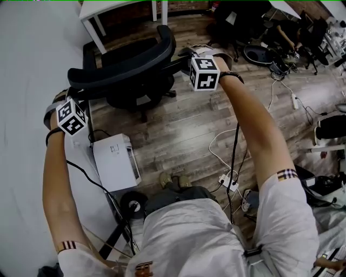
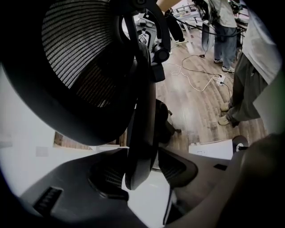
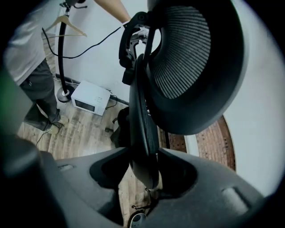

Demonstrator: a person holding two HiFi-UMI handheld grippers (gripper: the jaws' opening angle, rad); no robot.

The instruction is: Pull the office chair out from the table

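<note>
- Head view: the office chair [image 1: 127, 76] stands on the wooden floor [image 1: 184, 130], directly in front of the person. Its seat is toward the white table [image 1: 105, 11] at the top and its back is toward the person. The backrest rim [image 1: 121, 73] runs long from the left gripper [image 1: 73, 93] up to the right gripper [image 1: 185, 58], one gripper at each end, so neither hand is nearer. I judge that any further pull goes toward the person, across this long axis.
- Left gripper view: the jaws of the left gripper [image 2: 142, 171] stand wide. The backrest rim [image 2: 141, 133] passes upright between them, and a light gap shows on one side, so the pads do not squeeze it. The mesh back [image 2: 75, 53] fills the upper left.
- Right gripper view: the right gripper [image 3: 144, 171] is also wide open. The same rim [image 3: 142, 133] hangs between its jaws, loose, with the floor visible beside it.
</note>
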